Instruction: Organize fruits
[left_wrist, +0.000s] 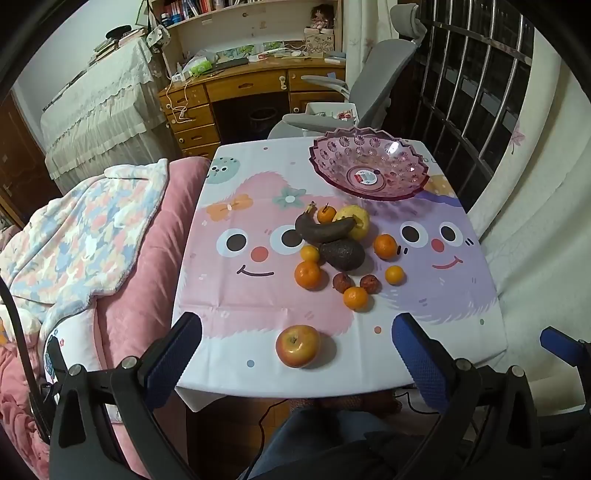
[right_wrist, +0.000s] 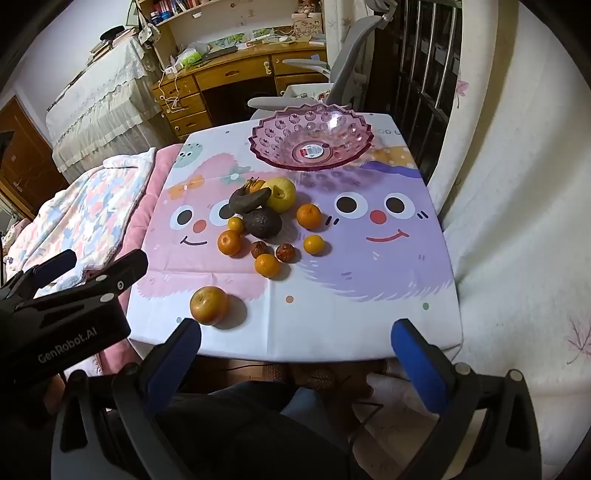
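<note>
Black gripper (right_wrist: 295, 343) frames, blue textured pads (right_wrist: 417, 365), silver screws, white "GenRobot.AI" lettering

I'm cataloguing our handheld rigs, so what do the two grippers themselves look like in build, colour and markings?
Both look alike: the left gripper and right gripper have black linkage frames with silver pivot bolts and two flat fingers faced with blue textured pads. The right wrist view shows white "GenRobot.AI" lettering on the left unit's black body. A thin black cable runs at the left wrist view's left edge.

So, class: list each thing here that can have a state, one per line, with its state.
Pink bowl: upright, holds no fruit.
Apple: on the table, apart from the pile.
Banana: dark-skinned, resting against the avocado.
Left gripper: open, holding nothing.
Right gripper: open, holding nothing.
</note>
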